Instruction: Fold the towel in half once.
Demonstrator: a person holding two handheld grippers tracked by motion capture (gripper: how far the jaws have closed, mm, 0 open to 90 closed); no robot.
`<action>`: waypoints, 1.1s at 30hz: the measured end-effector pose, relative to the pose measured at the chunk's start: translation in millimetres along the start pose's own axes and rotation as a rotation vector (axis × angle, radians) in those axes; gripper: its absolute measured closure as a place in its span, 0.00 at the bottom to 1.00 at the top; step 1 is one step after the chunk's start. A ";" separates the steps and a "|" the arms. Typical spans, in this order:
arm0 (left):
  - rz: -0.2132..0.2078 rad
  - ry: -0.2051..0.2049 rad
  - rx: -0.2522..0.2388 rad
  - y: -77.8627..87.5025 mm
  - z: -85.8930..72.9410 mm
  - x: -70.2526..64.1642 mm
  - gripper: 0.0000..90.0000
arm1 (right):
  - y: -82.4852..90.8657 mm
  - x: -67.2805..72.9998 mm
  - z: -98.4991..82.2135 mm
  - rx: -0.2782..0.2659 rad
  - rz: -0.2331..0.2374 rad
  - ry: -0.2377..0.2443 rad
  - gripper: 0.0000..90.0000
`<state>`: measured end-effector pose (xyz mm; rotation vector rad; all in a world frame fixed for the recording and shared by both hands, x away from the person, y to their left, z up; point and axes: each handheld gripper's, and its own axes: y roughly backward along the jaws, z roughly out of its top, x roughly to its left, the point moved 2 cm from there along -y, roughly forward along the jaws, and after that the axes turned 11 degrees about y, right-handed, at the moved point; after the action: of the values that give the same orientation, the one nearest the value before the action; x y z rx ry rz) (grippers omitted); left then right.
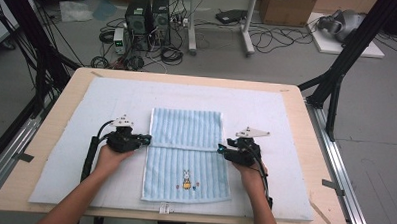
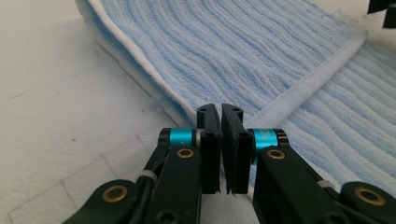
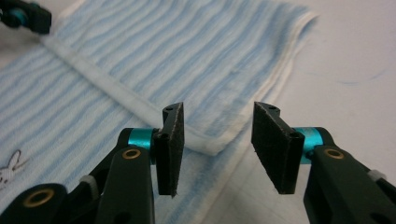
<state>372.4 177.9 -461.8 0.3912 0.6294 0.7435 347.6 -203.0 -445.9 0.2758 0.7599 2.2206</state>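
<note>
1 blue striped towel (image 1: 185, 151) with a rabbit motif (image 1: 186, 179), unlettered, lay folded on the white mat (image 1: 266, 114); left gripper (image 2: 220, 122) was closed at its edge, right gripper (image 3: 217, 122) gaped beside its corner.

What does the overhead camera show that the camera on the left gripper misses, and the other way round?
The high view takes in the whole scene: the person's forearms, both grippers, left and right, at the sides of the blue striped towel, its rabbit picture, the table, and computers on the floor beyond. The left gripper view gives the close detail: its jaws stand nearly together at the corner of the towel's folded-over edge. Both show the folded towel on the white mat.
</note>
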 end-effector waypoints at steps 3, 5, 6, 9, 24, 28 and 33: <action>-0.017 0.008 -0.013 3.3 -1.5 -0.9 0.96 | -9.9 5.5 -0.6 0.045 0.014 0.024 0.65; -0.027 0.014 -0.017 5.9 -1.5 -1.5 0.96 | -15.3 5.9 -1.8 0.076 0.001 0.031 0.73; -0.036 0.022 -0.024 7.4 -1.1 -2.1 0.96 | -17.1 4.9 -2.7 0.083 0.005 0.032 0.79; -0.055 0.024 -0.038 11.6 0.1 -4.5 0.96 | -16.4 4.5 -1.9 0.082 -0.004 0.054 0.89; -0.184 0.044 -0.042 41.7 -21.2 -34.8 0.96 | 23.4 18.0 -0.7 0.005 0.017 0.071 0.90; -0.201 0.018 -0.022 51.9 -31.6 -43.7 0.97 | 37.9 24.7 -8.5 0.005 0.030 0.073 0.90; -0.213 0.018 0.017 60.3 -49.8 -44.7 0.99 | 57.0 35.1 -20.9 0.006 0.055 0.065 0.90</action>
<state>284.3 191.8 -449.5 0.3273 0.6827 0.5393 280.9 -217.1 -429.8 0.2305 0.8035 2.2885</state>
